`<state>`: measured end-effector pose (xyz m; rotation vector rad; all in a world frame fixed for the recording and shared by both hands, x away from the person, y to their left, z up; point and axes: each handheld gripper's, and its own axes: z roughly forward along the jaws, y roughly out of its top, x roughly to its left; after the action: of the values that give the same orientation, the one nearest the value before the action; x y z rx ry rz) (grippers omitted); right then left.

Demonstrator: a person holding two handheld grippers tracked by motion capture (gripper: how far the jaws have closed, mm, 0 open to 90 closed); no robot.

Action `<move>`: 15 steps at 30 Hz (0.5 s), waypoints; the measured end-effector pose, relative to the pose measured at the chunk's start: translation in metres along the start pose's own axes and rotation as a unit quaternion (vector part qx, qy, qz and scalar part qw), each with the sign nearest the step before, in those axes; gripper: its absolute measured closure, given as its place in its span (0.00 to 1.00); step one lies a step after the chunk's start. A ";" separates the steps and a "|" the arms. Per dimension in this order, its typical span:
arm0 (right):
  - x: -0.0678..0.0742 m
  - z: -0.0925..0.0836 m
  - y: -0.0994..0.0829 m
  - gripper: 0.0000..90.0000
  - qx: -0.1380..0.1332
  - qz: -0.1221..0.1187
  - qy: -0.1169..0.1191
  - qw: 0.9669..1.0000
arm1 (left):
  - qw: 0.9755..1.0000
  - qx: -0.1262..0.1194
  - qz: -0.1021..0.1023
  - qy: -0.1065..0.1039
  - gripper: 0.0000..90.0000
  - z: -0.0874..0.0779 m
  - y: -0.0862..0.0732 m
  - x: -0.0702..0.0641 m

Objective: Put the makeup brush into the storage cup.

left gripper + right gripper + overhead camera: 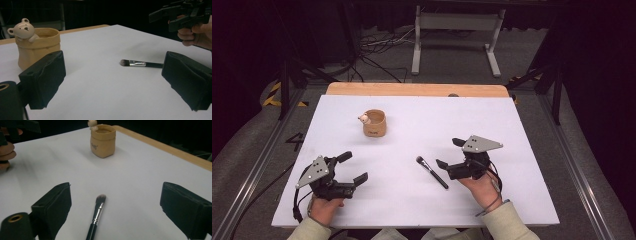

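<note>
Makeup brush (432, 171) flat on white table (512, 150), near-right of centre. Long axis diagonal: bristles far-left, handle end near-right, toward right gripper (448, 154). Right gripper just beside handle, jaws wide apart, nothing between pads; whether near jaw touches handle hard to tell. Left gripper (354, 167) well apart at near left, jaws open, empty. Right hand clearly nearer. Bear cup (374, 123) far-left of brush.

The high camera looks forward and down over the whole white bench (512, 200). Each gripper camera sits low, close to the surface, sighting between its own fingers (42, 80). Both share the brush (96, 216) and bear cup (37, 47).
</note>
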<state>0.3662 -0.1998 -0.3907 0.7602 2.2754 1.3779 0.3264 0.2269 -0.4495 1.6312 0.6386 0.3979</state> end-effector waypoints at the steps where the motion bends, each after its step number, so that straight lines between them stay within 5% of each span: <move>1: -0.001 0.000 0.003 0.15 0.009 -0.003 0.001 1.000 | 1.000 0.000 -0.001 0.001 0.07 0.000 0.000 0.000; 15: -0.001 0.007 0.032 0.20 0.130 -0.037 -0.002 0.991 | 1.000 0.010 -0.001 -0.003 0.06 0.002 0.000 -0.001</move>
<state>0.3787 -0.1836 -0.3655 0.7466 2.4846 1.0583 0.3266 0.2250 -0.4495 1.6499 0.6416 0.3869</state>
